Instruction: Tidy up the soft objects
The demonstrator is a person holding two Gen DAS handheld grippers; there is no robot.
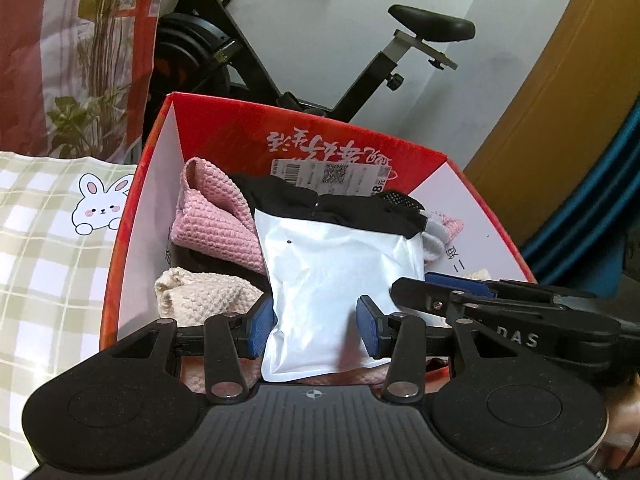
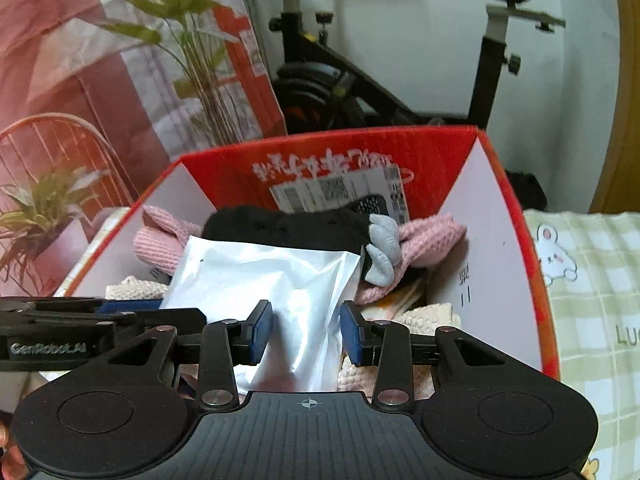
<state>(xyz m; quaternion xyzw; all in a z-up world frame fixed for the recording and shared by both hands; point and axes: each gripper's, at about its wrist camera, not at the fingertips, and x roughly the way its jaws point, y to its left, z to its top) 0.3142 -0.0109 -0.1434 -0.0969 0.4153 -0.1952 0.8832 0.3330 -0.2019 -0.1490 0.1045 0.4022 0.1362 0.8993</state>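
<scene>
Both grippers tilted down over the red box (image 1: 224, 120), side by side. The left gripper (image 1: 316, 326) pinched the white pouch (image 1: 340, 276) by its lower end, pads on both edges. The right gripper (image 2: 306, 332) clamped the same pouch (image 2: 264, 276). The pouch hung over the box, a pink knit (image 1: 216, 220) at 10 o'clock, black cloth (image 1: 340, 206) at 12.

Box floor (image 1: 176, 258) buried under soft things
</scene>
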